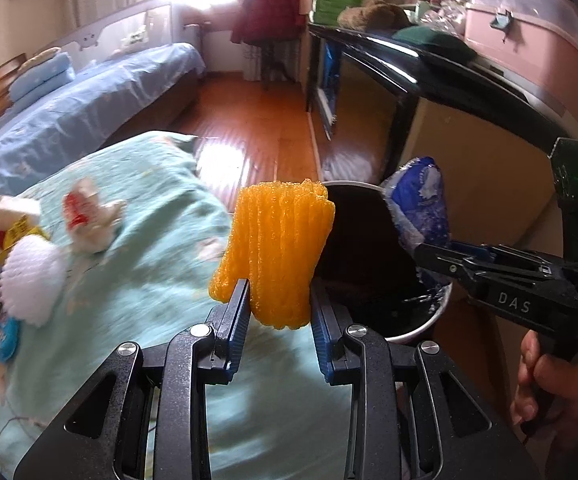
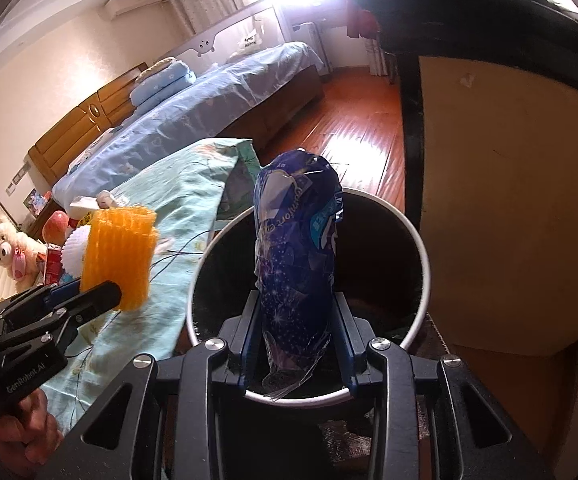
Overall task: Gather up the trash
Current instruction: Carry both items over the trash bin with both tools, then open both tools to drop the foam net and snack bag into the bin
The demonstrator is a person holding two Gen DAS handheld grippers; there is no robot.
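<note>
My left gripper (image 1: 277, 300) is shut on an orange foam net sleeve (image 1: 277, 248) and holds it over the green bedspread beside the black trash bin (image 1: 429, 320). It also shows in the right wrist view (image 2: 121, 256). My right gripper (image 2: 295, 312) is shut on a crumpled blue plastic wrapper (image 2: 297, 240) right above the bin's open mouth (image 2: 413, 224). In the left wrist view the wrapper (image 1: 421, 208) hangs over the bin's right side. More trash lies on the bedspread: a white foam net (image 1: 29, 280), red and white wrappers (image 1: 85, 212).
A green bedspread (image 1: 149, 248) covers the surface at left. A black desk (image 1: 429, 68) with a tan side panel (image 2: 509, 200) stands right of the bin. A blue bed (image 2: 209, 96) and wooden floor (image 1: 257, 120) lie beyond. A teddy bear (image 2: 5, 252) sits far left.
</note>
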